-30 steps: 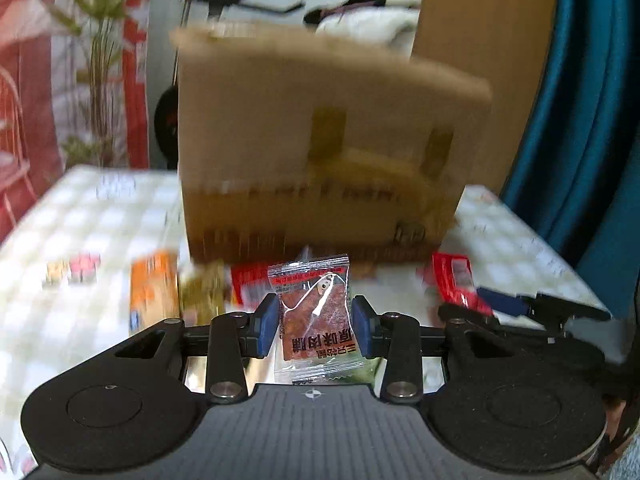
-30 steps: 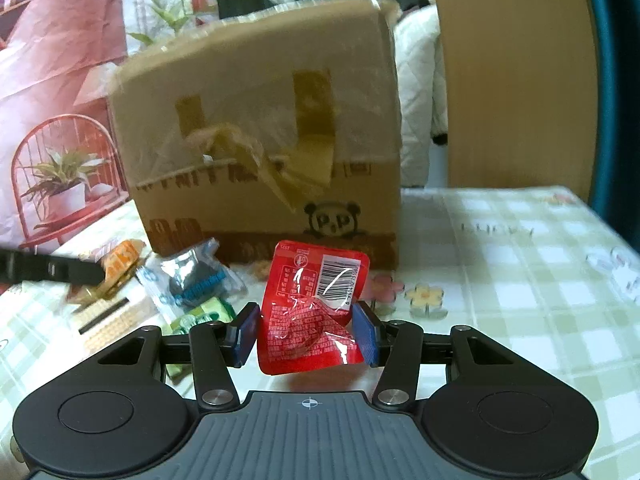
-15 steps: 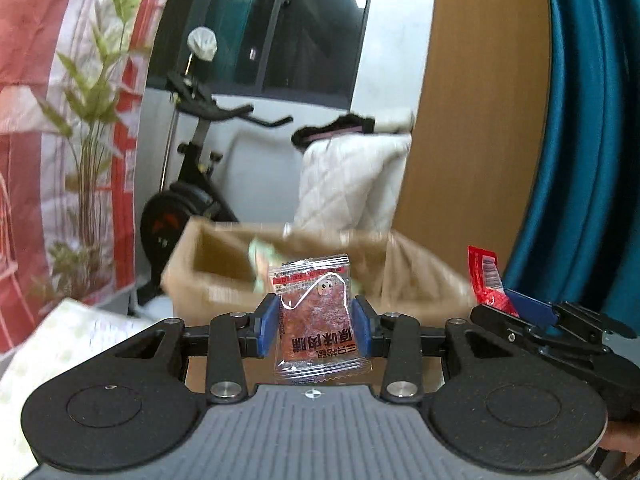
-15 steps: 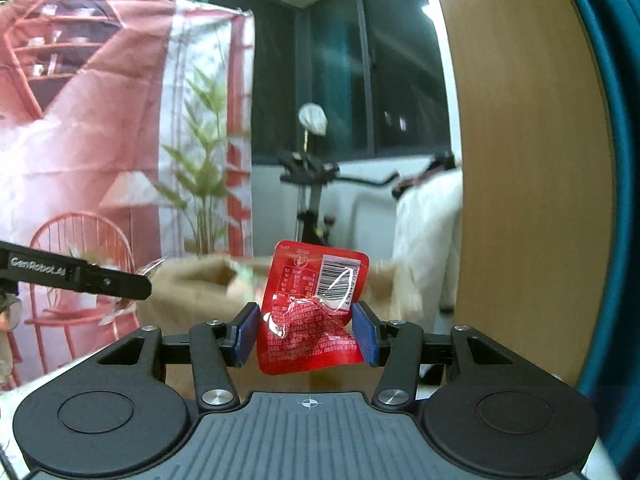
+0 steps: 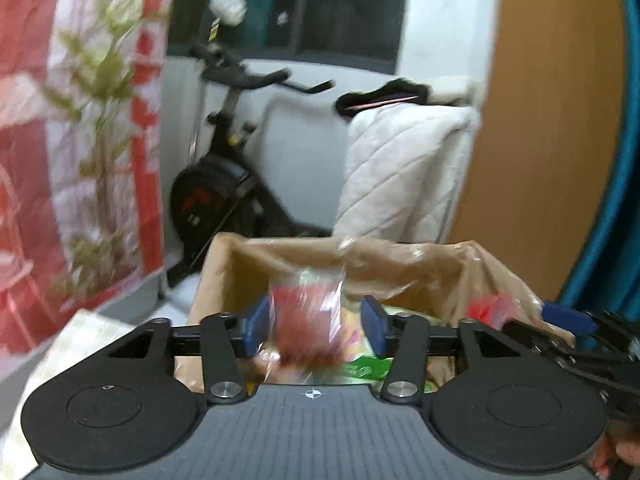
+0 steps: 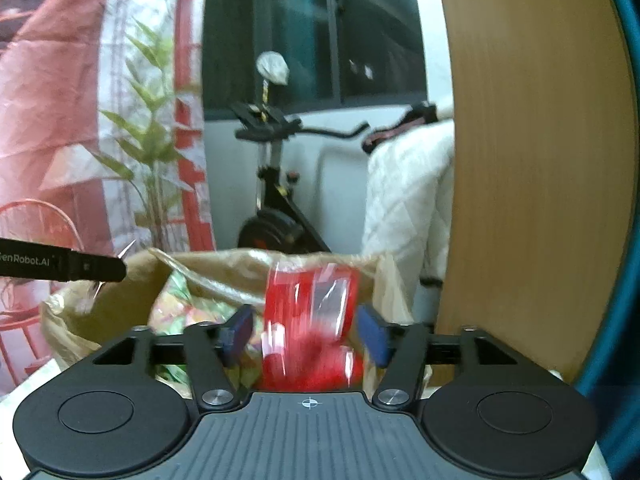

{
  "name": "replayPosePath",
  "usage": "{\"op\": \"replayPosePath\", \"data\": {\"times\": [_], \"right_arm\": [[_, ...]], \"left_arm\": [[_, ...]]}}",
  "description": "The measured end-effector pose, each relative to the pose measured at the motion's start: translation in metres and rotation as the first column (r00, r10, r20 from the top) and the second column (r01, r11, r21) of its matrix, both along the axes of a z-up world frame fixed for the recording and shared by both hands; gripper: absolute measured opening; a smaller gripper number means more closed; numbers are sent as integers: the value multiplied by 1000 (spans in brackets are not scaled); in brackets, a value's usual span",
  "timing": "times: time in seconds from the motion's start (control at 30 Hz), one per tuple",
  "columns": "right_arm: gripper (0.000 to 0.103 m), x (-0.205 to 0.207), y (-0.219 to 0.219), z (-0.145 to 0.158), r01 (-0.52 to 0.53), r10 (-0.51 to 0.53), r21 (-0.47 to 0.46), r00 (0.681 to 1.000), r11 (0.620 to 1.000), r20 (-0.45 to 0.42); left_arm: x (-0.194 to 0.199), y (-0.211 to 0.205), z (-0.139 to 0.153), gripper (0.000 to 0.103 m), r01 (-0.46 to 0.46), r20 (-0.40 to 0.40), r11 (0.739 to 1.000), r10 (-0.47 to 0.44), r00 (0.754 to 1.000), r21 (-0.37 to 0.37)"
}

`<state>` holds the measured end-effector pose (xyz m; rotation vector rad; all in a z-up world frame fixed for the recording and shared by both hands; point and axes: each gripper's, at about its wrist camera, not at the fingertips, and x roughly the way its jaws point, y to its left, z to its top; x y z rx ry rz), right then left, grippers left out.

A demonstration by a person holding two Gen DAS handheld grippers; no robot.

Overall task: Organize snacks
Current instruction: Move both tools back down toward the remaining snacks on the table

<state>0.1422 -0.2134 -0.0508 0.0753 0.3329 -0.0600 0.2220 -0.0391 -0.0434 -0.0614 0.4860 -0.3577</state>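
The left claw (image 5: 316, 330) is spreading its jaws above the open cardboard box (image 5: 224, 276), and the clear snack packet (image 5: 306, 320) between its blue pads looks blurred and loose, no longer pinched. The right claw (image 6: 306, 336) is opening as well, its red packet (image 6: 310, 320) hanging blurred in the gap over the same box, with other snacks (image 6: 180, 308) already inside. An exercise bike (image 6: 276, 200) stands on the far side.
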Motion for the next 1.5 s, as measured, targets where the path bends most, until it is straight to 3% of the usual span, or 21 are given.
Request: {"op": "replayPosePath", "data": {"times": [0.07, 0.37, 0.57, 0.7, 0.8, 0.97, 1.17, 1.27, 1.5], "right_arm": [[66, -8, 3, -1, -22, 22, 4, 1000, 1000, 8], [66, -74, 1, -5, -80, 78, 93, 996, 992, 34], [64, -118, 3, -33, -65, 65, 165, 998, 984, 6], [56, -133, 7, -63, -42, 56, 209, 997, 977, -59], [39, -130, 12, -89, -35, 71, 217, 985, 976, -160], [31, -106, 25, -123, -31, 92, 220, 958, 975, -271], [31, -59, 38, -145, 9, 69, 235, 944, 972, -323], [34, -38, 38, -155, 78, 10, 255, 944, 964, -330], [34, -11, 50, -170, 169, -53, 288, 928, 943, -369]], "left_arm": [[-4, 10, -1, 62, 11, 4, 999, -11, 1000, -32], [-53, 56, -1, 62, 37, -9, 999, -38, 999, -38], [-84, 89, -22, 62, 22, -59, 1000, -21, 998, 6], [-94, 108, -47, 62, -5, -110, 1000, 8, 994, 27], [-95, 118, -66, 61, -23, -162, 999, 27, 986, 28], [-91, 125, -91, 61, -48, -207, 999, 51, 977, 18], [-86, 126, -111, 61, -72, -233, 997, 73, 970, 14], [-87, 123, -119, 61, -89, -245, 996, 90, 965, 15], [-88, 126, -136, 61, -119, -281, 993, 115, 953, 4]]}}
